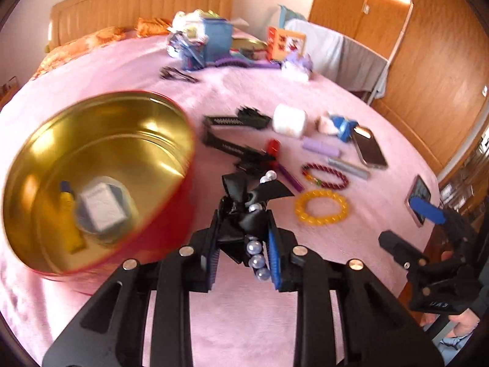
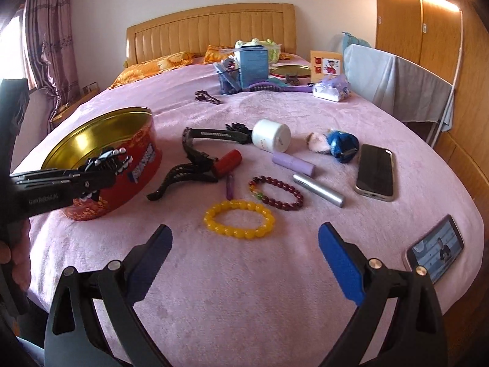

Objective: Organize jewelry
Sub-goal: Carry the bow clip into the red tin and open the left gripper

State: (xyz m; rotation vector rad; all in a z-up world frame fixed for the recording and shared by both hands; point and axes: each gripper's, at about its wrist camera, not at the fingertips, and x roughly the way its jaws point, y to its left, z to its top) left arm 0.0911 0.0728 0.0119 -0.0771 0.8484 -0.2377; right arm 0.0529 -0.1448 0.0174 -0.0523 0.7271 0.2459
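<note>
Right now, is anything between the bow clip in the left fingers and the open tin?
Nothing visible. The bow clip, gripped by the left gripper, sits beside the tin, whose mouth is uncovered.

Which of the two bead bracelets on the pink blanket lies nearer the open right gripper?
The yellow bead bracelet. It lies just ahead of the right gripper, while the dark red bead bracelet sits beyond it, next to the silver tube.

Both wrist views look down across the pink bed toward the headboard [image 2: 211, 27]; the left sits close over the red tin [image 1: 101, 171], which both share
</note>
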